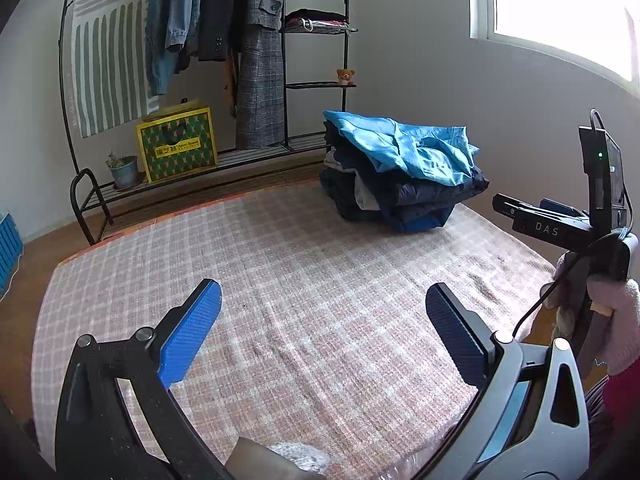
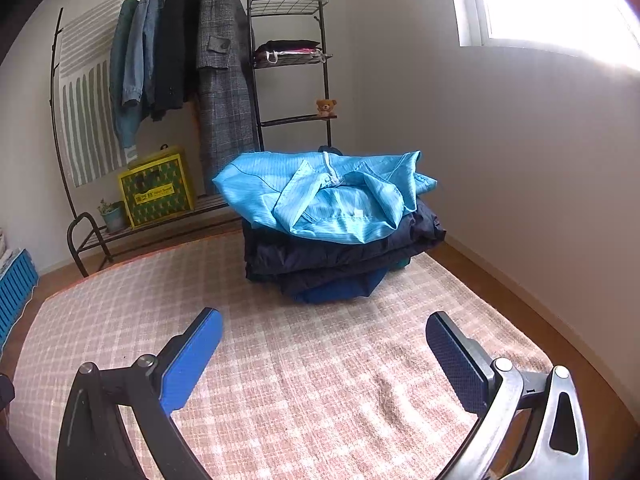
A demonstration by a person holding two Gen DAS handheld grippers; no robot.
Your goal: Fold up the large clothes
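Observation:
A pile of folded dark clothes [image 1: 404, 204] [image 2: 332, 256] sits at the far right of a pink checked blanket [image 1: 300, 280] [image 2: 300, 360]. A light blue garment [image 1: 408, 148] [image 2: 320, 196] lies crumpled on top of it. My left gripper [image 1: 324, 320] hovers open over bare blanket, well short of the pile. My right gripper [image 2: 324, 344] is open too, nothing between its blue pads, closer to the pile. In the left wrist view the right gripper's body [image 1: 576, 220] shows at the right edge, held by a hand in a pink glove [image 1: 616, 320].
A black clothes rack [image 1: 176, 40] [image 2: 180, 60] with hanging coats stands behind the blanket. On its low shelf are a yellow-green box [image 1: 178, 144] [image 2: 158, 192] and a small potted plant [image 1: 122, 168] [image 2: 112, 214]. A blue crate [image 1: 8, 244] [image 2: 14, 288] is at left. Wooden floor surrounds the blanket.

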